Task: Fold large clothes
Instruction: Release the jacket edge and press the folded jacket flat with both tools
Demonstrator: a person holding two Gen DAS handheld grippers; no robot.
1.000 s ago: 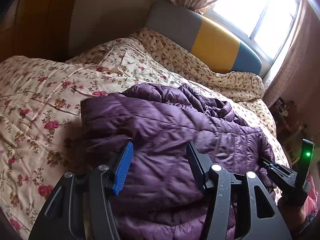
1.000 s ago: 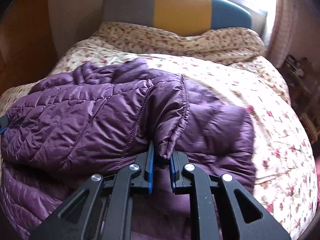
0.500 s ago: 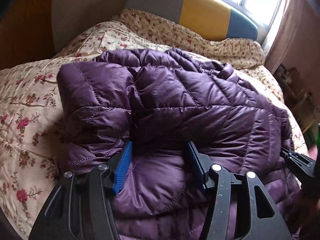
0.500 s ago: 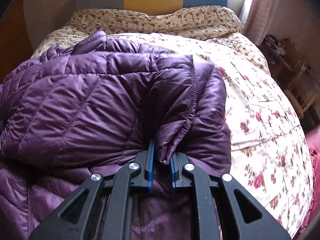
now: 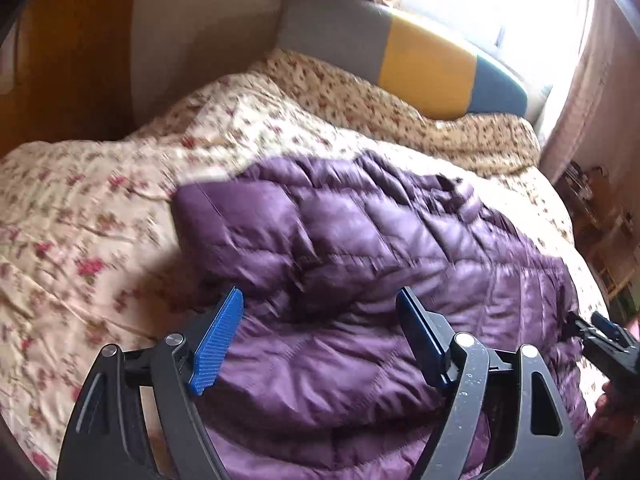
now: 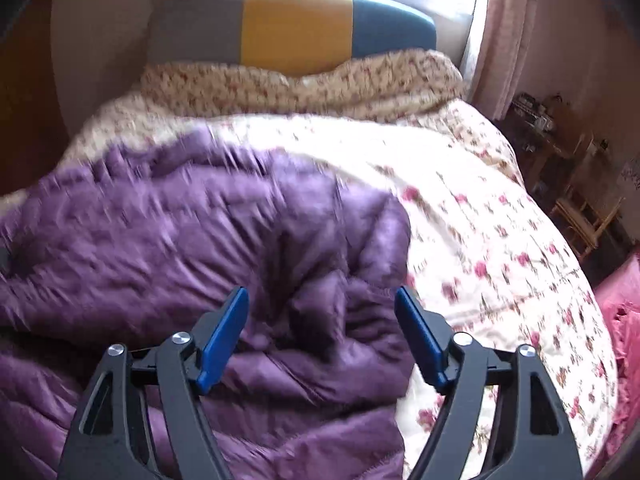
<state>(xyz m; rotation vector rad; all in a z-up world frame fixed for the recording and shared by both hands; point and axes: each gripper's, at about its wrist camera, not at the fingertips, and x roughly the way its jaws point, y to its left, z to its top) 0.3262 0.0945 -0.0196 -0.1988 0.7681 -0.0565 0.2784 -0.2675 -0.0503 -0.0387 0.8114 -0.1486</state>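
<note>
A purple quilted puffer jacket (image 5: 360, 264) lies folded over on the floral bed; it also shows in the right wrist view (image 6: 192, 232). My left gripper (image 5: 320, 308) is open and empty just above the jacket's near left part. My right gripper (image 6: 322, 308) is open and empty above the jacket's right edge, where a bunched fold (image 6: 340, 292) lies between the blue fingers. The right gripper also shows at the right edge of the left wrist view (image 5: 600, 332). Both views are blurred by motion.
The bed has a floral quilt (image 5: 80, 248) (image 6: 500, 248) and a grey, yellow and blue headboard (image 6: 292, 24) under a bright window. A wooden wall (image 5: 68, 48) is on the left. Shelves and a chair (image 6: 580, 208) stand to the right. Pink fabric (image 6: 624, 312) lies at the bed's right side.
My right gripper has opened and let go of the jacket fold it held. Both grippers have pulled back a little from the jacket, which now rests folded on the bed.
</note>
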